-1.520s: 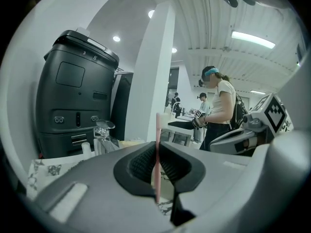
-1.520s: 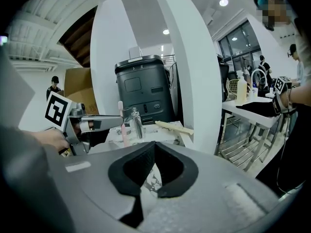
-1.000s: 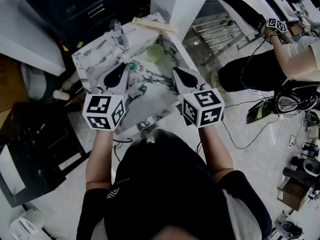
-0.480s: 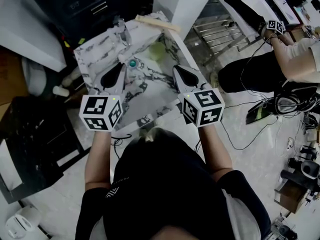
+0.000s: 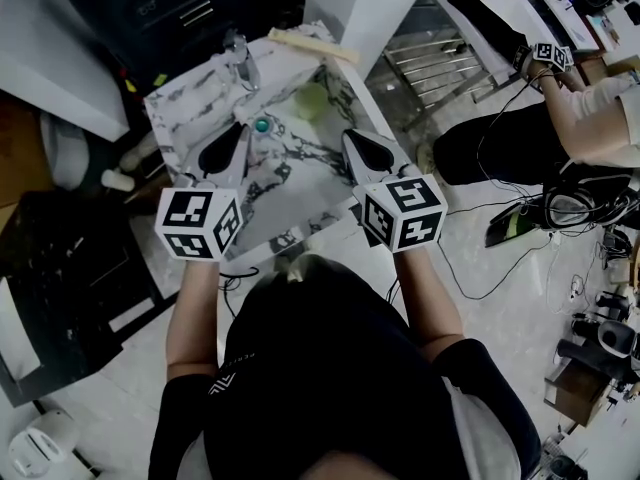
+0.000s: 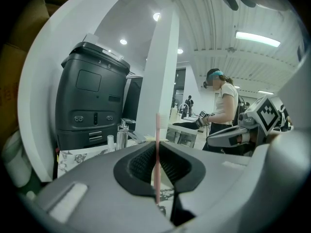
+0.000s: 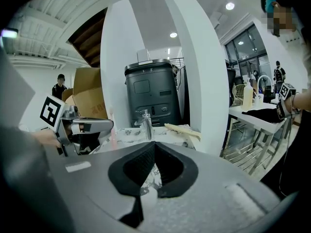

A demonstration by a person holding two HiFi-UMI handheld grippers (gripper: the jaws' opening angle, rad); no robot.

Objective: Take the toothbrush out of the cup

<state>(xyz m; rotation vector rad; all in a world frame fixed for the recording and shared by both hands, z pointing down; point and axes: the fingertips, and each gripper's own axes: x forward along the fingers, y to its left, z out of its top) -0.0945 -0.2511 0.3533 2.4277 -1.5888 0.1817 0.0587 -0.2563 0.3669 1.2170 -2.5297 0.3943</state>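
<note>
A: Trouble at the left?
B: Pinching the pink toothbrush (image 6: 157,130) upright at frame centre, bristles up, with the left gripper (image 6: 157,147) fingers. Thin hold: could swivel or slip if jerked. Lower end hidden, so cannot tell whether clear of the cup.
A: Further right?
B: Pressed together on nothing: the right gripper (image 7: 154,147) fingers, over the marbled tabletop (image 7: 127,132). Could clip the faucet (image 7: 146,124) if swung.
A: Writing?
B: None legible. Only square markers on 2 cubes (image 5: 198,223).
</note>
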